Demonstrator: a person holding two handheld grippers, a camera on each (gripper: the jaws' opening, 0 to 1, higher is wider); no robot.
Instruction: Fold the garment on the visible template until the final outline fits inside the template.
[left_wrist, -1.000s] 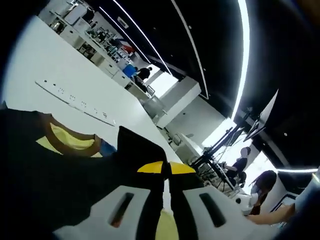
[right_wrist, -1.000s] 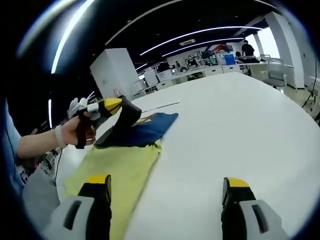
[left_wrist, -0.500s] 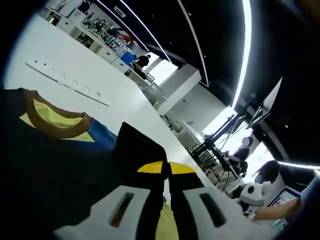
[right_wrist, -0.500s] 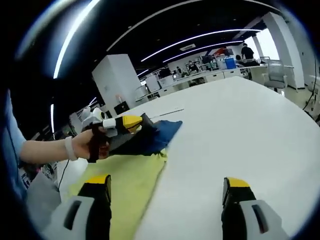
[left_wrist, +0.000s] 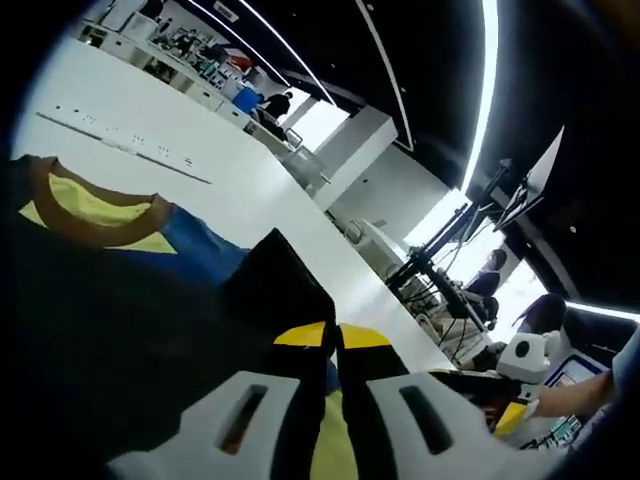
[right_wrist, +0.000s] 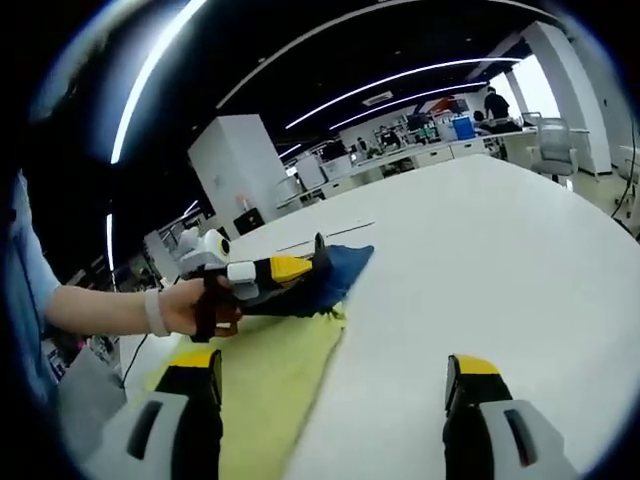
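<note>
A person working at a white table (right_wrist: 520, 250) in an open-plan office folds a dark garment (left_wrist: 110, 330) with a handheld gripper in each hand. The left gripper (left_wrist: 333, 335) has its yellow-tipped jaws pressed together on a fold of the dark cloth, a peak of which stands up just ahead of the tips. In the left gripper view the garment spreads away from the jaws, its brown-trimmed neckline (left_wrist: 85, 205) showing yellow inside and a patch of blue beside it.

In the right gripper view the left gripper (right_wrist: 285, 268) comes in from the left, held in the person's hand (right_wrist: 195, 305), with the garment (right_wrist: 335, 270) bunched at its tip and drawn low over the table. Beneath and in front of it lies the yellow template (right_wrist: 270, 385), much of its surface bare. The right gripper (right_wrist: 330, 385) holds nothing; its jaws stand wide apart above the table, one over the template's edge.

The fold appears to be under way rather than finished: the garment is gathered at the template's far end, part of it reaching beyond the yellow sheet onto the table. Judging by that, it remains to lay the cloth flat and bring its outline inside the template.
</note>
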